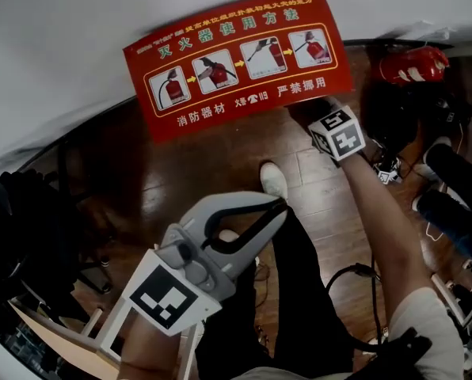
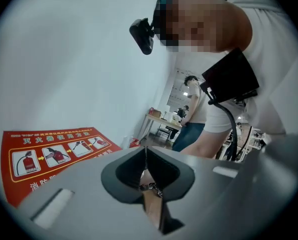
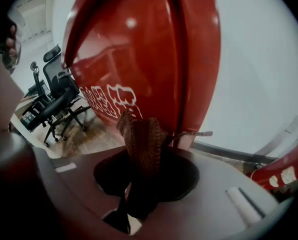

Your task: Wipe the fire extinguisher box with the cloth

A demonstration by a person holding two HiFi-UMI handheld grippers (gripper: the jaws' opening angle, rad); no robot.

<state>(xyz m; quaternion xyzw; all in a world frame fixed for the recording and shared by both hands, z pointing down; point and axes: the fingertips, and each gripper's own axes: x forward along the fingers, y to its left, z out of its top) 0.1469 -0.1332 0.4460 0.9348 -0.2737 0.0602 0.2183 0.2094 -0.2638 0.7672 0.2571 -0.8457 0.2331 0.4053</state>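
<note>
fire extinguisher box (image 1: 234,62): upper middle of the head view. its red face leans back against the white wall (image 1: 62,46) and its foot is down by the wooden floor (image 1: 323,204).
how it looks: glossy red, with a row of four framed pictograms joined by yellow arrows and pale lettering above and below. in the right gripper view, red paint with white characters fills the upper centre and throws back small highlights. i can't pick out any smears from here.
right gripper (image 1: 309,111): at the box's lower right corner, pinching the cloth (image 3: 141,144). the arm is stretched long, i'd say so the cloth can reach the paint.
cloth: brown and knitted-looking, bunched and standing up out of the jaws, with a frayed thread off to the right. it sits right up against the red surface, though i can't swear it touches.
left gripper (image 1: 277,207): lower centre of the head view, jaws pressed together on nothing and held over the person's legs. i'd guess it's parked clear because the wiping needs only one gripper.
step, as i read it: working the lower right edge. i can't tell how much has been wiped.
nearby: a second red object (image 1: 414,64) at the upper right of the head view, and an office chair (image 3: 59,94) at the left of the right gripper view.
</note>
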